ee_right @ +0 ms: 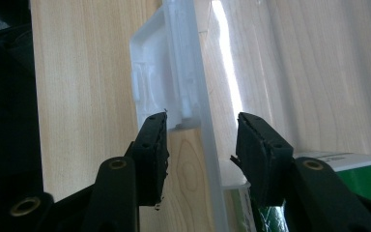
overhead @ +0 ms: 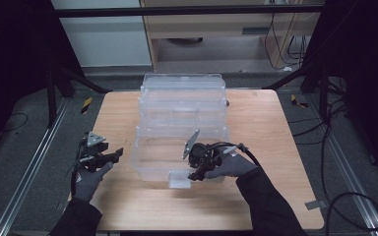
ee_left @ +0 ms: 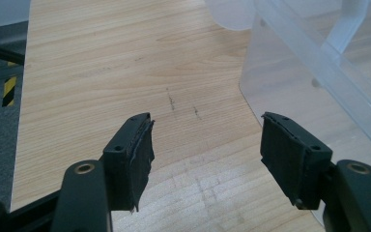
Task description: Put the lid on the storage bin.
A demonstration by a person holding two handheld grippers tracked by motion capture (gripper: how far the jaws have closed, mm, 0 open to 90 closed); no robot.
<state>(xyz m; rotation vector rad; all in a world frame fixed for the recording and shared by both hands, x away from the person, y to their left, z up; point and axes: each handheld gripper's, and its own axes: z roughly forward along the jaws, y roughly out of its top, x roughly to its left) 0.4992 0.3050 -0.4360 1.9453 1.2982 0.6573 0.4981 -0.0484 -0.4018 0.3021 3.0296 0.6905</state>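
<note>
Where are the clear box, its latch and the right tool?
Clear box (overhead: 150, 162): high view, its front left wall.
Latch (overhead: 178, 180): high view, the flap's middle.
Right tool (ee_right: 202, 145): right gripper view, between its tips.

A clear plastic box (overhead: 179, 147) stands in the middle of the high view, open, its lid (overhead: 183, 98) tipped back and rising behind it toward the upper centre. A small frosted latch (overhead: 178, 180) hangs from the middle of the front wall, at lower centre. In the right gripper view that front wall (ee_right: 207, 140) runs as a thin pale strip up the middle of the frame, with the latch (ee_right: 157, 77) jutting from it to the left in the upper half.
</note>
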